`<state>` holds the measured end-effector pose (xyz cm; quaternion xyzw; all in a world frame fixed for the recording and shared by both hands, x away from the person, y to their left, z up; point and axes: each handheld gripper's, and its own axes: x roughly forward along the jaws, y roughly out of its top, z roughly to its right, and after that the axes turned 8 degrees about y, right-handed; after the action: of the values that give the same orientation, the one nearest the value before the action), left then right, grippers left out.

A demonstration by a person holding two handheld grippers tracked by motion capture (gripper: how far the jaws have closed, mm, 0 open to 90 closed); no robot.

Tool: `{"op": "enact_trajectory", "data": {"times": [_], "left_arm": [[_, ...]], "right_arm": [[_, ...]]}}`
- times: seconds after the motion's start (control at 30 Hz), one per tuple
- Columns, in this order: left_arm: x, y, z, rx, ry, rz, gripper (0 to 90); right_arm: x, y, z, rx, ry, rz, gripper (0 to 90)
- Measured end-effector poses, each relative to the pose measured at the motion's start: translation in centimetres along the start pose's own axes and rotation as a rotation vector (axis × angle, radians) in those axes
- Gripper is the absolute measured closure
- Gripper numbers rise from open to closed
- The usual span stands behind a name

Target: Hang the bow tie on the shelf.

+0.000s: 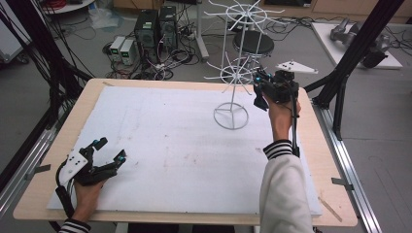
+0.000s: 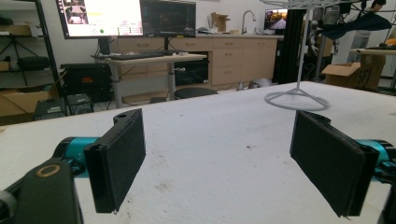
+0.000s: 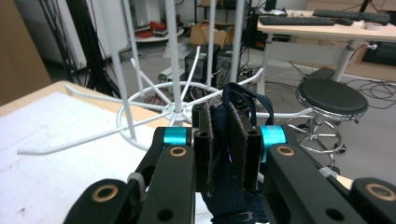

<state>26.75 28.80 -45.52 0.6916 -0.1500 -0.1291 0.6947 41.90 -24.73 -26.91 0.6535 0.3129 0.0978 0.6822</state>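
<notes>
High view overhead, facing forward-down; gripper views low, close — all sharing the white wire rack (image 1: 233,73).

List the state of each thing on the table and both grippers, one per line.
White wire rack: upright on the table, arms bare.
Dark strap: pinched between the right gripper's jaws, near a rack arm.
Right gripper: shut on the strap.
Left gripper: open, holding nothing.
</notes>
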Motion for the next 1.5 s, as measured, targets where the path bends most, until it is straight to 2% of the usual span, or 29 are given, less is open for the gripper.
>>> {"op": "enact_trajectory", "data": {"times": [0.17, 0.3, 0.37, 0.57, 0.63, 0.7, 0.73, 0.83, 0.97, 1.03, 1.1, 1.2, 1.33, 1.5], "left_arm": [[0.0, 0.0, 0.0, 0.002, 0.000, 0.000, 18.4], [0.0, 0.0, 0.0, 0.002, 0.000, 0.000, 18.4], [0.0, 0.0, 0.0, 0.002, 0.000, 0.001, 18.4], [0.0, 0.0, 0.0, 0.002, 0.000, 0.000, 18.4], [0.0, 0.0, 0.0, 0.001, 0.000, -0.001, 18.4], [0.0, 0.0, 0.0, -0.001, 0.001, -0.001, 18.4], [0.0, 0.0, 0.0, -0.001, 0.001, -0.002, 18.4], [0.0, 0.0, 0.0, 0.002, 0.005, -0.001, 18.4], [0.0, 0.0, 0.1, 0.007, 0.006, 0.000, 18.4], [0.0, 0.0, 0.0, 0.004, 0.005, -0.002, 18.4], [0.0, 0.0, 0.0, 0.001, 0.004, 0.000, 18.4], [0.0, 0.0, 0.0, -0.001, 0.003, 0.001, 18.4], [-0.1, 0.0, 0.0, -0.002, 0.003, 0.007, 18.2], [0.0, 0.0, 0.0, -0.001, 0.002, 0.003, 18.3]], "right_arm": [[0.1, -0.1, 0.0, 0.008, 0.033, -0.012, 77.0], [0.0, -0.1, 0.1, 0.012, 0.042, -0.024, 68.7], [-0.1, 0.0, 0.0, 0.010, 0.042, -0.022, 62.4], [-0.6, 0.1, -0.2, 0.004, 0.022, -0.012, 52.6], [-0.8, 0.2, -0.3, -0.003, 0.025, -0.005, 42.8], [-1.0, 0.3, -0.7, -0.013, 0.006, 0.002, 31.3], [-1.1, 0.3, -0.9, -0.018, -0.002, 0.004, 28.7], [-1.9, 0.4, -1.4, -0.020, -0.006, 0.054, 20.2], [-3.6, 0.8, -2.3, -0.016, 0.014, 0.094, 12.6], [-4.7, 1.0, -2.9, -0.031, 0.030, 0.130, 12.0], [-6.0, 0.8, -3.4, -0.043, 0.053, 0.187, 11.8], [-7.8, 0.0, -3.9, -0.035, 0.082, 0.220, 11.8], [-9.8, -2.6, -4.5, -0.046, 0.072, 0.226, 11.8], [-11.1, -6.5, -4.8, -0.056, 0.053, 0.226, 11.8]]}}
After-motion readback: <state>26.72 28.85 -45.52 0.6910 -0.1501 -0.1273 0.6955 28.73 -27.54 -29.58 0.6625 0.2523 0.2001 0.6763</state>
